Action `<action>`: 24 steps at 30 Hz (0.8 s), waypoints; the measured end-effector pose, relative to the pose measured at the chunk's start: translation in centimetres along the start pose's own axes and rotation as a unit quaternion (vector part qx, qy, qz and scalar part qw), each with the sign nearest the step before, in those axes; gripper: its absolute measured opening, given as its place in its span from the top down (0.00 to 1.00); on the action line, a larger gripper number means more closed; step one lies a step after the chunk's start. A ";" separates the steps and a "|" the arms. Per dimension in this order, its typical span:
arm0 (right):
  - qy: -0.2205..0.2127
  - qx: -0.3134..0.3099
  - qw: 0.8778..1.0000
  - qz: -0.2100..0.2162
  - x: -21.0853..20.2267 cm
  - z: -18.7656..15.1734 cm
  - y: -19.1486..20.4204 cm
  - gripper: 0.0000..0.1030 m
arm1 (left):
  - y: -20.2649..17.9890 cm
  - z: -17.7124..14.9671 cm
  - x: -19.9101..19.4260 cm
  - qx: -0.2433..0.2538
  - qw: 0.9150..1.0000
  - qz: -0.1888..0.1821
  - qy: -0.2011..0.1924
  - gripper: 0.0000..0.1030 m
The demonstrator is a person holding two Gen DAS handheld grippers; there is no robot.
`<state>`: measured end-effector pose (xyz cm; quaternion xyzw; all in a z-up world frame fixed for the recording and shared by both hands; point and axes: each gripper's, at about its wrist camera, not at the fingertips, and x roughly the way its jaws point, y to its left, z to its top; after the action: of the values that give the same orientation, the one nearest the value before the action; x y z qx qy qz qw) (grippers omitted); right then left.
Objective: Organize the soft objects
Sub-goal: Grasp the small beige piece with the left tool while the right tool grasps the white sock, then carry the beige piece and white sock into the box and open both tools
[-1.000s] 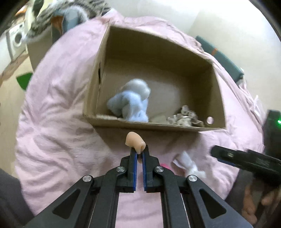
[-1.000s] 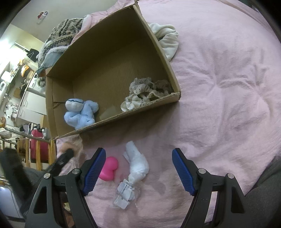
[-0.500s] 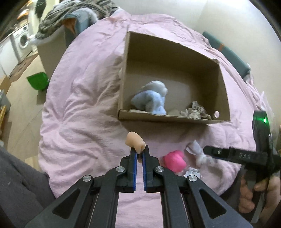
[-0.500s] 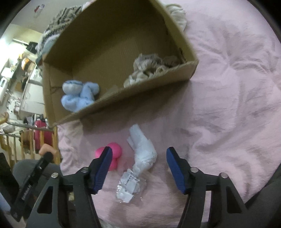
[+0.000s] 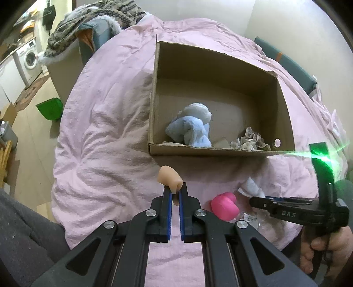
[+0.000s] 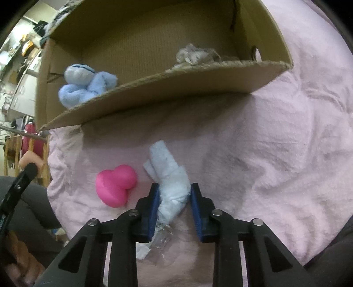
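My left gripper [image 5: 174,187] is shut on a small peach soft piece [image 5: 169,180], held in the air in front of the cardboard box [image 5: 220,152]. Inside the box lie a blue plush [image 5: 192,128] and a grey crumpled cloth [image 5: 249,141]. In the right wrist view my right gripper [image 6: 174,187] points down at the pink bedspread. Its jaws are closing on a white rolled cloth [image 6: 167,174], and both pads touch its sides. A pink heart-shaped toy [image 6: 115,185] lies just left of the roll. The left gripper's tip [image 6: 30,170] shows at the left edge.
The pink bedspread [image 5: 106,136] spreads all around the box. A clear plastic wrapper [image 6: 158,245] lies under the roll's near end. Off the bed to the left are a green bin [image 5: 49,108], a washing machine [image 5: 29,58] and a heap of striped clothes [image 5: 94,15].
The right gripper has dropped onto the white roll and its jaws have narrowed from wide apart to touching it. The left gripper has drawn back from the box, still gripping the peach piece.
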<state>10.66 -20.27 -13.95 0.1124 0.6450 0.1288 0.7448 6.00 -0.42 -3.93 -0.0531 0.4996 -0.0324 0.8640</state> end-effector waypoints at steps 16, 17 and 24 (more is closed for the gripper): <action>-0.143 -0.035 0.987 0.058 -9.8 -1.0 0.7 0.73 | 0.1 1.7 -2.9 -0.003 0.999 0.007 -0.048 0.95; -0.151 -0.038 0.986 0.059 -10.4 -0.9 0.6 0.73 | 0.0 2.1 -3.3 0.000 0.998 0.006 -0.055 0.95; -0.204 -0.053 0.977 0.045 -13.9 1.0 -0.3 0.73 | -1.3 5.5 -5.3 0.031 0.994 -0.011 -0.102 0.95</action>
<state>9.79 -25.24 -0.98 0.1258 0.4662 0.1708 0.8588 8.12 -0.81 3.46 -0.0348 0.4072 -0.0513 0.9112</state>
